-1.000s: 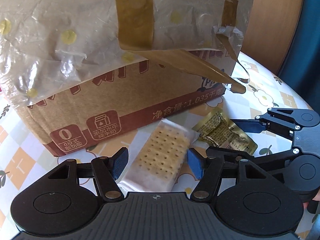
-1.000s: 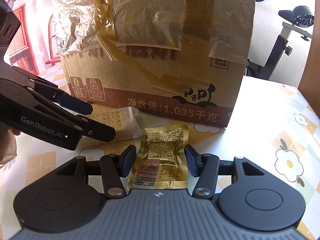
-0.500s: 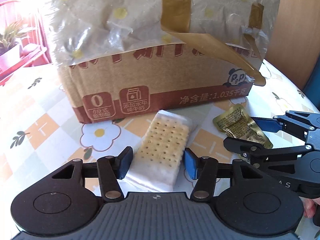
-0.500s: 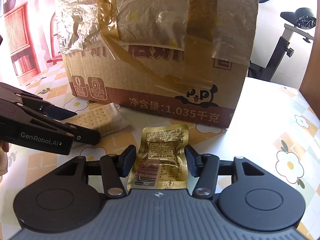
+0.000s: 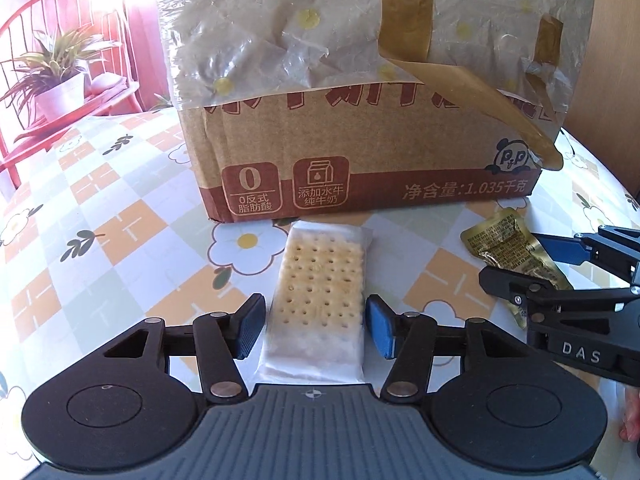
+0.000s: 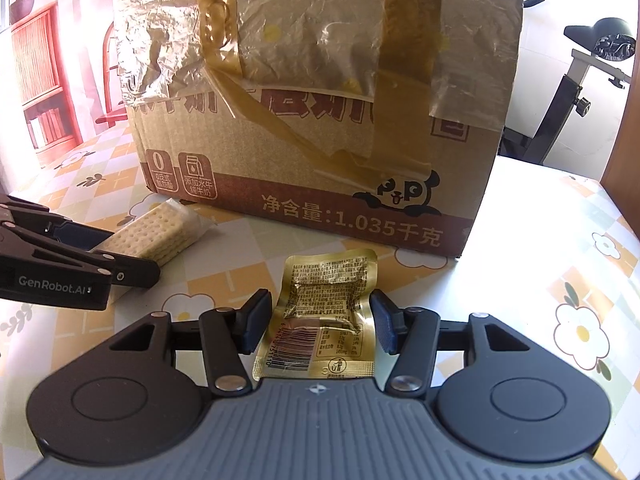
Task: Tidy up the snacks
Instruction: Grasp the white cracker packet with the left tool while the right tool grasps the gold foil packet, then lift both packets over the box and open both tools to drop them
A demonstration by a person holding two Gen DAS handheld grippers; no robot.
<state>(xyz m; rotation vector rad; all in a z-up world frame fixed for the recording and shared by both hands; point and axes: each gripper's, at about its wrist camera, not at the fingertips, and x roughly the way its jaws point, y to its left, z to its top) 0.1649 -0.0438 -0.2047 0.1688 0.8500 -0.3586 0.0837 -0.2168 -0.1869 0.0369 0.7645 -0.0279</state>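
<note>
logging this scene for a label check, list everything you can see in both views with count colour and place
cardboard box: 1, brown with crinkled clear film and yellowish tape, on the table behind both snacks
cracker pack: 1, pale crackers in clear wrap, flat on the table in front of the box, between the left tongs' fingers
gold sachet: 1, gold foil with a barcode, flat on the table, between the right tongs' fingers
tablecloth: 1, white, orange and green checks with flowers, covers the table
potted plant: 1, green in a white pot, on a red chair, far left
exercise bike: 1, black and grey, behind the table on the right
left tongs: 1, black with blue pads, open around the cracker pack
right tongs: 1, black with blue pads, open around the gold sachet
</note>
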